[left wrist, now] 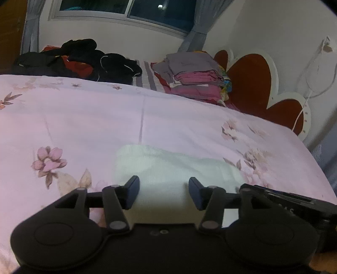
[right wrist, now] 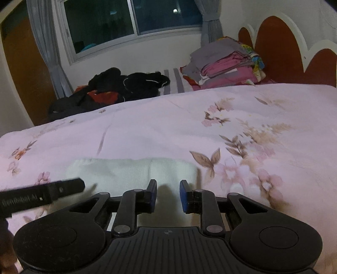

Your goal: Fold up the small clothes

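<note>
Lying flat on floral bedspread (left wrist: 84, 118), white garment (left wrist: 168, 166), both hand-held grippers (left wrist: 164, 194) (right wrist: 167, 196) open, folded stack (left wrist: 195, 80) behind.

White garment (left wrist: 172, 168): knit cloth, soft, slightly ribbed/nubby, matt. Bedspread (left wrist: 84, 118): smooth thin cloth w/ printed flowers, faint sheen. Left gripper (left wrist: 164, 194) & right gripper (right wrist: 168, 195): matt black plastic bodies, small dull metal pivot pins; pads on the jaws look blue, rubbery, matt. Right gripper's base is ribbed plastic. Folded pile (right wrist: 227, 63): flat woven cloth, matt. Dark heap (right wrist: 126, 84): soft fabric. Headboard (right wrist: 278, 50): smooth, semi-gloss. Window (right wrist: 130, 19): glossy glass, metal-look frame.
</note>
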Tool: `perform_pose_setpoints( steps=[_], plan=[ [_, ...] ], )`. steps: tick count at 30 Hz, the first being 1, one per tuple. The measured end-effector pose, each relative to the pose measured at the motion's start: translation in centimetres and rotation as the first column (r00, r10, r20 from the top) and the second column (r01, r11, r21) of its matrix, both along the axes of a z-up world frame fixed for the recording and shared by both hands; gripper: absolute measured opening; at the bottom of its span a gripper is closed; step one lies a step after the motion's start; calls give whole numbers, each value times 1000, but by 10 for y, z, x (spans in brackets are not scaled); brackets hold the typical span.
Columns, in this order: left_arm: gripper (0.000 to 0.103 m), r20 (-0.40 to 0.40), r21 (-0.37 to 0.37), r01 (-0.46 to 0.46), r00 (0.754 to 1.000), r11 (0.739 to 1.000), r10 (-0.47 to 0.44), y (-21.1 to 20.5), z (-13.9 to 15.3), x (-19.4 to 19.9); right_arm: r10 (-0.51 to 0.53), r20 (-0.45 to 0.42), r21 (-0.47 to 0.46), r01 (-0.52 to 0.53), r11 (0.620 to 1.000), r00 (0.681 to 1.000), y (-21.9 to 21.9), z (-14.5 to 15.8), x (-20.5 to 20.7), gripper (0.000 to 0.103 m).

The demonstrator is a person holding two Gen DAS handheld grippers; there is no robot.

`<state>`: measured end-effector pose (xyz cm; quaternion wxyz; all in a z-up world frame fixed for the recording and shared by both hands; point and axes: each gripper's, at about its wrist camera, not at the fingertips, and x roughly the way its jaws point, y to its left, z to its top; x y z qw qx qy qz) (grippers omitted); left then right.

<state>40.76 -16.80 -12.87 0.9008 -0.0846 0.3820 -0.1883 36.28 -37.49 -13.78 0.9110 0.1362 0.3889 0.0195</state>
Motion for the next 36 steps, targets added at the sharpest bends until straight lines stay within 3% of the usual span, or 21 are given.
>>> perform_pose_setpoints(
  steps=[11, 16, 21, 28, 32, 36],
  plan=[
    [54, -2, 69, 32, 999, 997, -32, 2, -10, -28, 20, -41, -65, -23, 998, 999, 13, -8, -22, 23],
    [55, -32, 49, 17, 999, 999, -16, 14, -4, -38, 22, -9, -43, -22, 999, 1000, 16, 9, -44, 23],
    [59, -39, 61, 52, 998, 997, -50, 17, -14, -60, 13, -45, -68, -16, 998, 999, 19, -3, -59, 23],
    [56, -67, 37, 74, 995, 997, -71, 34, -7, -89, 24, -29, -38, -25, 999, 999, 20, 24, -91, 23],
    [56, -130, 37, 114, 986, 993, -108, 39, -24, -110, 30, -86, -46, -34, 998, 996, 29, 13, -121, 23],
    [56, -127, 29, 126, 984, 992, -121, 42, -27, -126, 9, -141, -71, -19, 997, 990, 33, -6, -142, 23]
  ],
)
